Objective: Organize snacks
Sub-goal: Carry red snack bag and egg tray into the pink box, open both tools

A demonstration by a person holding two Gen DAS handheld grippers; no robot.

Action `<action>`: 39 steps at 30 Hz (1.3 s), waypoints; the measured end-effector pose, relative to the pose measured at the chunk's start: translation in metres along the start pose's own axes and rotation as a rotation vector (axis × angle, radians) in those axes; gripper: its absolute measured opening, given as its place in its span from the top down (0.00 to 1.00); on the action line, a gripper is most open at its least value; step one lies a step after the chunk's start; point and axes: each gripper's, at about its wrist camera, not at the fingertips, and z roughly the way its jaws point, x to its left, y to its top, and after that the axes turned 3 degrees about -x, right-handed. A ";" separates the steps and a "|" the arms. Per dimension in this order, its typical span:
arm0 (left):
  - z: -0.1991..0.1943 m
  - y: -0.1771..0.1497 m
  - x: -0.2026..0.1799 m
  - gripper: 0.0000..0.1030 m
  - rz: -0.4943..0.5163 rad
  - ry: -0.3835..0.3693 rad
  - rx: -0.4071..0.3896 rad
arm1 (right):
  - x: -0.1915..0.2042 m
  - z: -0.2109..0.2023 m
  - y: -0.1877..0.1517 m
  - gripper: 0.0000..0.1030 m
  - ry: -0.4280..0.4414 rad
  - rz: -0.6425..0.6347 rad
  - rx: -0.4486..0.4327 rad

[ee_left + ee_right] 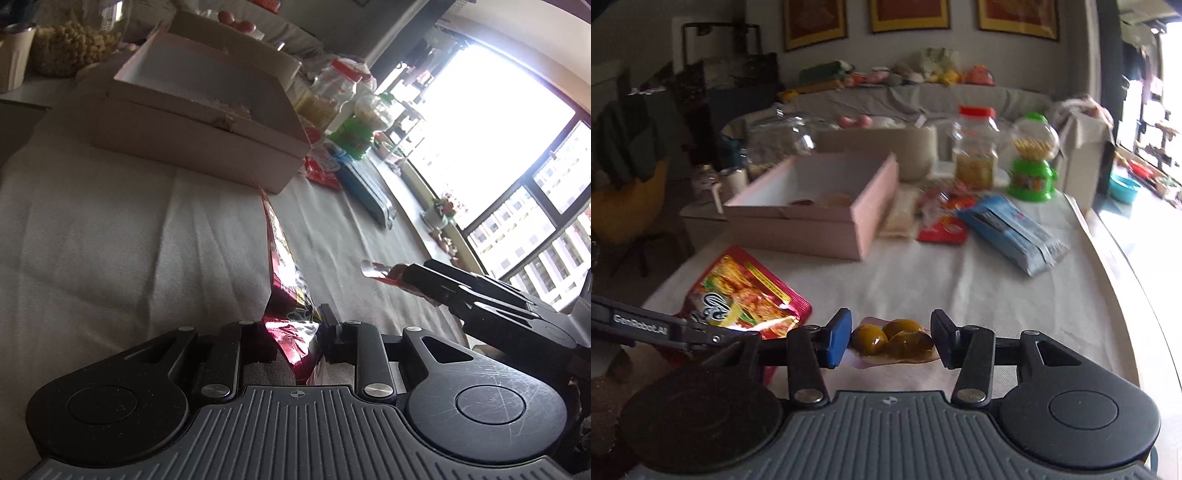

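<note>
My left gripper (291, 328) is shut on a red foil snack packet (284, 280), seen edge-on and pointing toward the open pink box (207, 140). The right wrist view shows that packet (738, 291) face-on at the left, held by the left gripper (738, 332) just above the white cloth. My right gripper (890, 339) is shut on a clear pack of round yellow-brown snacks (890, 338), with its blue pad against the pack's left edge. In the left wrist view the right gripper (402, 273) holds that pack (373, 271) off the table. The pink box (812, 229) holds a few flat items.
Behind and right of the box lie a red packet (945, 225) and a blue packet (1015, 232). A red-lidded jar (975, 147) and a green candy dispenser (1032, 162) stand further back. The table's curved edge (1115, 266) runs along the right. A glass jar (74, 40) stands beyond the box.
</note>
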 end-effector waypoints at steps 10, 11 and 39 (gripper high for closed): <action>-0.076 0.038 -0.027 0.74 0.135 -0.040 -0.192 | 0.051 -0.042 0.061 0.54 0.115 -0.127 -0.183; -0.082 0.047 -0.029 0.74 0.149 -0.037 -0.212 | 0.054 -0.044 0.068 0.54 0.114 -0.140 -0.202; -0.005 0.182 0.077 0.72 0.045 0.166 -0.329 | 0.038 0.138 0.175 0.54 0.061 -0.043 -0.029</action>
